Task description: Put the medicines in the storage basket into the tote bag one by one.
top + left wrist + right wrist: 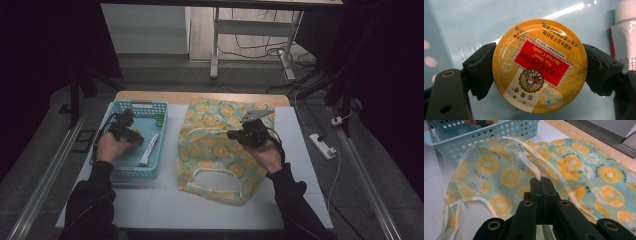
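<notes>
The largest thing on the white tabletop [300, 165] is a fabric tote bag [220, 150] printed with orange and lemon slices on a pale teal ground, edged and handled in cream webbing; it lies flat and rumpled right of centre, one looped handle toward the near edge. The right claw [239, 135] sits over the bag's middle, and in the right gripper view its jaws are pressed together on a cream handle strap [534, 173] of the bag, lifting that strap off the cloth in an arch. Left of the bag, just beside it, stands a light blue perforated plastic basket [150, 106], whose far rim and grip slot are clear while its near wall fades into the dim foreground. Inside the basket lies a white tube [149, 149] with a ribbed white cap; in the left gripper view it is cut off by the right edge, its printing too small to read. The left claw [131, 139] reaches down into the basket, and its jaws stand on either side of a round yellow candy tin [540, 65], the pads touching its rim left and right. The tin lies flat on the basket floor, glossy, with a red panel reading "Nin Jiom Herbal Candy" upside down, a round emblem and Chinese lettering along its edge. In the high view the tin is hidden under the hand and claw, and a small green-topped thing by the basket's far right corner is too small to name.
</notes>
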A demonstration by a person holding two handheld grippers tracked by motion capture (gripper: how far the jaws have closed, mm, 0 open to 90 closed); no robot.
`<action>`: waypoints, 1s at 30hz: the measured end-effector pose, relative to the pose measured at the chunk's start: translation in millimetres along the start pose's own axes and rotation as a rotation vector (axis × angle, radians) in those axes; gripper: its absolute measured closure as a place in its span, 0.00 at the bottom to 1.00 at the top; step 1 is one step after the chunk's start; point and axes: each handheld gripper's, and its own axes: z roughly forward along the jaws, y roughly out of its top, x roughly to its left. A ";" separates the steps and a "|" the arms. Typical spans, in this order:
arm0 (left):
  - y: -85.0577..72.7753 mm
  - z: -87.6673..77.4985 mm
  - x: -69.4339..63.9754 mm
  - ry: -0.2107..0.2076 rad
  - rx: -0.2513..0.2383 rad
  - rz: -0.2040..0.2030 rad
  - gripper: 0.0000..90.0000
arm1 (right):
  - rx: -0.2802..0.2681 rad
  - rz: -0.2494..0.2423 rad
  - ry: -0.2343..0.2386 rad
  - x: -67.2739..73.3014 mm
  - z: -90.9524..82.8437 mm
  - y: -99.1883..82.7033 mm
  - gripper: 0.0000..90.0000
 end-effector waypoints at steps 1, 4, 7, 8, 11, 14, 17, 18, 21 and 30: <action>0.0 -0.1 -0.1 0.000 0.000 0.000 0.22 | 0.000 0.000 -0.001 -0.1 0.0 -0.1 1.00; 0.0 -1.3 -2.0 0.013 0.004 0.014 0.22 | -0.001 0.002 -0.003 -0.4 0.0 -0.3 1.00; -0.4 -5.4 -3.8 0.005 -0.019 0.015 0.22 | -0.002 0.003 -0.003 -0.8 -0.2 -0.4 1.00; -0.5 -7.2 -4.0 -0.003 -0.029 0.014 0.22 | -0.002 0.003 -0.003 -0.8 -0.3 -0.4 1.00; -1.1 -13.9 -5.4 -0.014 -0.061 0.014 0.22 | -0.004 0.003 -0.005 -1.2 -0.7 -0.5 1.00; -2.8 -23.2 -6.8 -0.035 -0.105 0.005 0.22 | -0.005 0.002 -0.005 -1.3 -1.1 -0.4 1.00; -6.0 -31.5 -7.2 -0.056 -0.145 -0.004 0.22 | -0.005 0.002 -0.005 -1.1 -1.3 -0.3 1.00; -7.9 -34.4 -7.3 -0.059 -0.161 -0.007 0.22 | -0.005 0.002 -0.005 -1.0 -1.4 -0.2 1.00; -13.6 -39.3 -7.7 -0.083 -0.199 -0.016 0.22 | -0.006 0.002 -0.007 -0.4 -1.6 0.0 1.00; -20.0 -48.6 -18.0 -0.090 -0.256 0.018 0.22 | -0.013 0.001 -0.003 0.4 -2.0 0.5 1.00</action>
